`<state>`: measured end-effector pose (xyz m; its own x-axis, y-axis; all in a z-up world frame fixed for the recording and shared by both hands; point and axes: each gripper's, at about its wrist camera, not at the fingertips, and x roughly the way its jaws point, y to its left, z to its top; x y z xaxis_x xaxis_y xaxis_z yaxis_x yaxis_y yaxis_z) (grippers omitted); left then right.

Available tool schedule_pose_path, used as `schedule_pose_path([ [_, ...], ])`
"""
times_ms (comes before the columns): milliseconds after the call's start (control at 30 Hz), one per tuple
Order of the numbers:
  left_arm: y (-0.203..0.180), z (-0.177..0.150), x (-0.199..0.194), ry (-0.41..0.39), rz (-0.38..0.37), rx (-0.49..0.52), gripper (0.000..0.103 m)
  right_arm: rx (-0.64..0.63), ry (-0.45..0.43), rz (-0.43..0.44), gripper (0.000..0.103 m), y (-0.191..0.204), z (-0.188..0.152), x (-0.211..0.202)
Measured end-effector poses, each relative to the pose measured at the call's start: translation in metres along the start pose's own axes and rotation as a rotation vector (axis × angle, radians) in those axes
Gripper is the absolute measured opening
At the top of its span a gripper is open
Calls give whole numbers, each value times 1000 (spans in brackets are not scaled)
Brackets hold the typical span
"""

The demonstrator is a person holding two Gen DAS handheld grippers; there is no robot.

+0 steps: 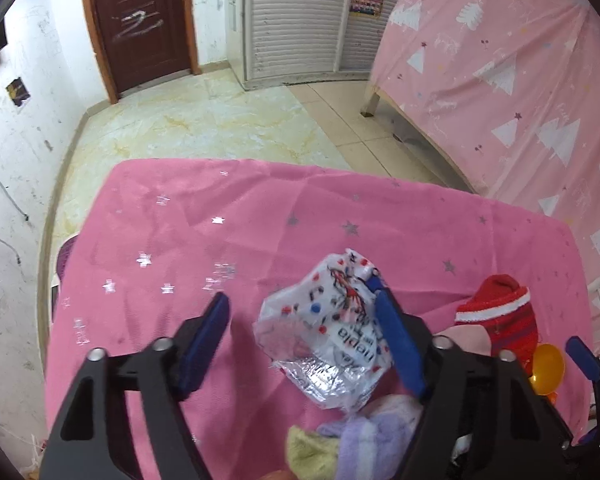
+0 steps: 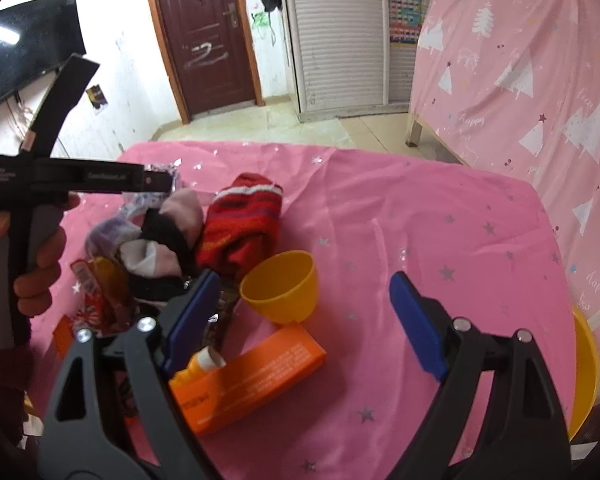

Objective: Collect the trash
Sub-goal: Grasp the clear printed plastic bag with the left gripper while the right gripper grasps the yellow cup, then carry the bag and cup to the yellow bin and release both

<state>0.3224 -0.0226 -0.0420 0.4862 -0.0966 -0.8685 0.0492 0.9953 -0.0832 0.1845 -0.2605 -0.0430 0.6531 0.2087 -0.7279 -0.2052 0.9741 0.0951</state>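
Left wrist view: left gripper (image 1: 300, 300) points steeply down over the pink table (image 1: 180, 240). A crumpled wrapper (image 1: 324, 332), white with red and blue dots, lies between the jaws. The right pad touches its far edge; the left pad stands clear of it, so nothing is pinched yet. Jaws are at a middling gap, sized to the wrapper. My read: this is the trash being targeted. Socks (image 1: 364, 436) lie just near of it, a red sock (image 1: 500, 312) to the right; likely clutter to leave alone.

Right wrist view: right gripper (image 2: 300, 308) hangs wide open and empty above an orange box (image 2: 252, 376), near its left pad. A yellow cup (image 2: 280, 284) sits just beyond the box, between the jaws. The sock pile (image 2: 160, 240) is far left, with a red wrapper (image 2: 88, 300) at its near left edge. A hand (image 2: 28, 260) holds the left gripper's handle at far left. The box looks like the next trash candidate; jaws are wide enough to span it.
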Motion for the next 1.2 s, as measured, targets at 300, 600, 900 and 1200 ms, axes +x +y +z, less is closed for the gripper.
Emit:
schedule_pose_path([
  [300, -21, -8, 0, -34, 6, 64, 32, 2, 62, 48, 49, -2, 2, 13],
  [600, -8, -7, -27, -85, 16, 45, 32, 6, 7, 34, 41, -3, 2, 0],
  [900, -27, -6, -72, -144, 14, 63, 32, 53, -88, 38, 41, -26, -2, -37],
  [1200, -102, -11, -98, -173, -26, 148, 32, 123, -150, -10, 41, -76, -14, -69],
])
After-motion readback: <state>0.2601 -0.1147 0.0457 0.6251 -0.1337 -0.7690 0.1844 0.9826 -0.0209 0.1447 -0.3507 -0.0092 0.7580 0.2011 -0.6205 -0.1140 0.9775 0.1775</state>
